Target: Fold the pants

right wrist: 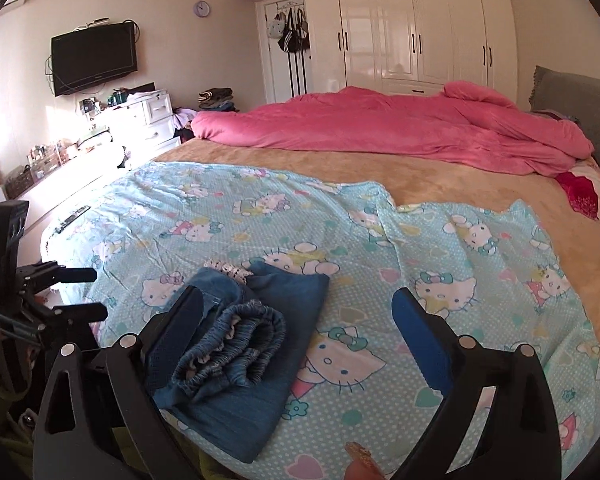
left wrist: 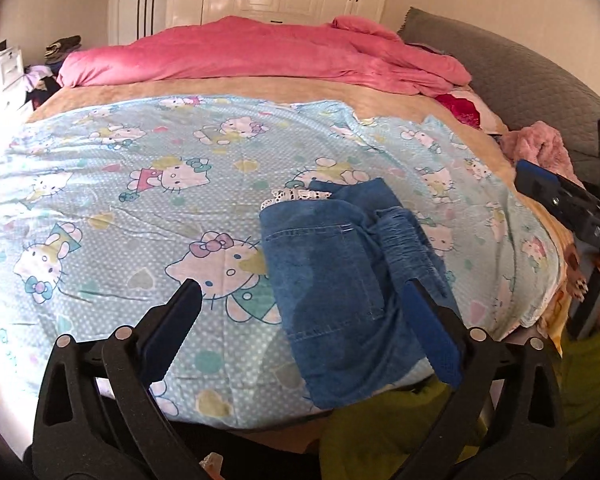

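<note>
Small blue denim pants lie folded into a compact stack on the light blue cartoon-cat sheet near the bed's front edge. The elastic waistband is on top, and a white lace trim peeks out at the far end. My left gripper is open and empty, hovering just above the pants' near-left part. My right gripper is open and empty over the pants' right edge; it also shows in the left wrist view at the right. The left gripper's body shows at the left of the right wrist view.
A pink duvet is bunched at the far side of the bed on a tan blanket. A grey headboard is at the right. A pink fuzzy cloth lies at the right edge. White drawers and a shelf stand left.
</note>
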### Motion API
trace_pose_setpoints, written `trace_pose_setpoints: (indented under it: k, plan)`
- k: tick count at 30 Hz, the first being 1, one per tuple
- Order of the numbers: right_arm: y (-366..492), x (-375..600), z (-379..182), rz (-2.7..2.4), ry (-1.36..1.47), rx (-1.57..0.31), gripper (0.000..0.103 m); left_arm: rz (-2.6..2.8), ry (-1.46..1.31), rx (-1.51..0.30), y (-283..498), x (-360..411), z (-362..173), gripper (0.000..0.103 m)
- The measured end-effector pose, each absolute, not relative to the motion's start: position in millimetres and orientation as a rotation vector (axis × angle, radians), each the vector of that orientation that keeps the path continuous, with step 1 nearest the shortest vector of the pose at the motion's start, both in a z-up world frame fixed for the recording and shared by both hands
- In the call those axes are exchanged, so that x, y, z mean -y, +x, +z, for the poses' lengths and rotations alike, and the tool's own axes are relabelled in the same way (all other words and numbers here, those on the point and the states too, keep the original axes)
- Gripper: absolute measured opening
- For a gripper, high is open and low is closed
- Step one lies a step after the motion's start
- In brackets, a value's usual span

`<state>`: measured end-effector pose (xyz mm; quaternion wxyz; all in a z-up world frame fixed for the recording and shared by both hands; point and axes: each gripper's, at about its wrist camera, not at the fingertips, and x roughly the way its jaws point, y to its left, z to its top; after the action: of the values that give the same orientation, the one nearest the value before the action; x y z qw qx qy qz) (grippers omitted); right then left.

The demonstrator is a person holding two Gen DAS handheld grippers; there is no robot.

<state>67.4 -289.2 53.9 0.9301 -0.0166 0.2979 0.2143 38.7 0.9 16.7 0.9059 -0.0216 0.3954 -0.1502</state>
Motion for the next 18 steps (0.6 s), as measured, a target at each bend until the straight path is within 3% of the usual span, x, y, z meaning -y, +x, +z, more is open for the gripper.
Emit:
trace_pose_setpoints:
  k: [18]
  plan:
    - [104.3, 278.7, -21.9, 0.442, 0.033, -0.889, 0.092, -0.315, -0.1, -0.943, 85.1, 11.7, -34.9, 0.093]
